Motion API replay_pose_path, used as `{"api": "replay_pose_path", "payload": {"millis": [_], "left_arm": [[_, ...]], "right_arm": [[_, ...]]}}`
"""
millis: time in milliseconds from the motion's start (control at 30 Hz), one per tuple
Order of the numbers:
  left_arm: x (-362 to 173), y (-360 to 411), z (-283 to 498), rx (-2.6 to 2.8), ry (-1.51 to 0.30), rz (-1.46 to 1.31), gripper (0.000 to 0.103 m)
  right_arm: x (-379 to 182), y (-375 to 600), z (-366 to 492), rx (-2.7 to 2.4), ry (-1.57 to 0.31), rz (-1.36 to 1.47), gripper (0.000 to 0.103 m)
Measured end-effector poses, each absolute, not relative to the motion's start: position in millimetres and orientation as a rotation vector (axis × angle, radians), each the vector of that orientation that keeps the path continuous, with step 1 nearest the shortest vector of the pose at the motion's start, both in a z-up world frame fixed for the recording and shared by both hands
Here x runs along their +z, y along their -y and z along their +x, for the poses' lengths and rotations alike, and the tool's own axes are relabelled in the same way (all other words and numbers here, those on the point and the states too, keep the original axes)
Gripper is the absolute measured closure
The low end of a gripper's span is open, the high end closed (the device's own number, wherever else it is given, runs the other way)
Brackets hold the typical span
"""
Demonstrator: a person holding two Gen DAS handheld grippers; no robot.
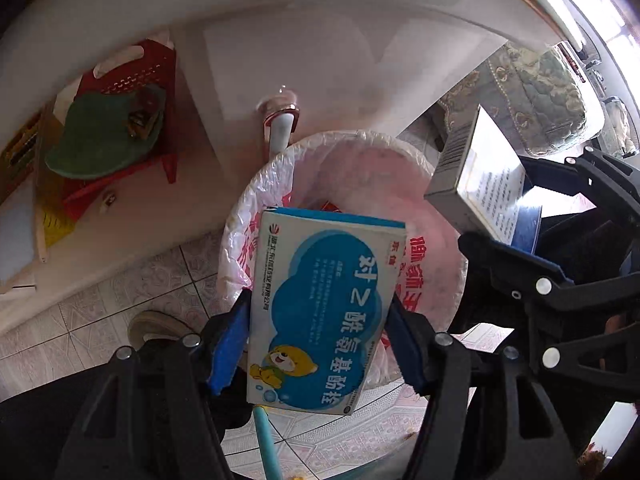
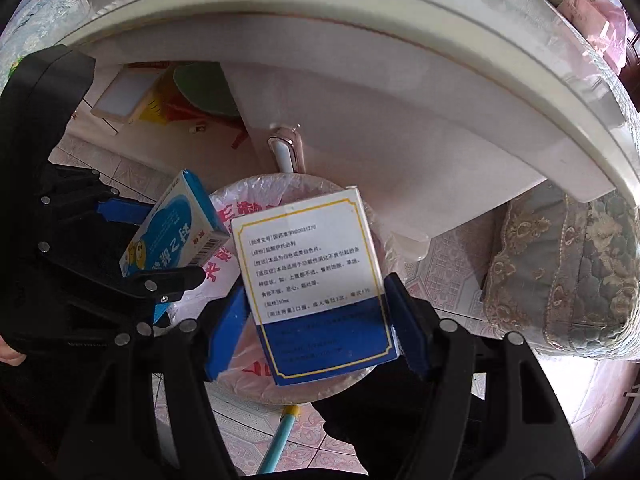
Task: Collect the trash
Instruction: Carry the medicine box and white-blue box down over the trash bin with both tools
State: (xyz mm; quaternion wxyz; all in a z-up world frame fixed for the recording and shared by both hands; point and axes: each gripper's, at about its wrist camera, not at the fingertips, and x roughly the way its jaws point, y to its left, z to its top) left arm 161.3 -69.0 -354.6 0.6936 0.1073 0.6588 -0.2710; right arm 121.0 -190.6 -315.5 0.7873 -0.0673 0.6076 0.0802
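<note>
A blue and white medicine box with a cartoon bear is clamped between the blue pads of my left gripper, directly above a round bin lined with a pink-printed plastic bag. My right gripper is shut on a white and dark-blue box with a yellow border, also over the bin. In the right wrist view, the left gripper and its bear box show at the left. The left wrist view has the right gripper and its box at the right.
A white table edge curves overhead. A red plastic stool bearing a green cap stands under it. A quilted chair cushion is right of the bin. A teal stick and a shoe lie on the tiled floor.
</note>
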Motion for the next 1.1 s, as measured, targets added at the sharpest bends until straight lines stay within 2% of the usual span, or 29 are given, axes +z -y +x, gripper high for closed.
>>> {"api": "replay_pose_path", "payload": {"millis": [467, 1100], "left_arm": [[-390.9, 80.4, 164.3, -0.588, -1.536, 0.258, 0.040], [-409.3, 80.8, 172.2, -0.592, -1.588, 0.228, 0.040]], "right_arm": [[-370.8, 202.6, 127.8, 0.148, -1.406, -0.120, 0.037], [-380.1, 200.8, 128.3, 0.209, -1.444, -0.077, 0.036]]}}
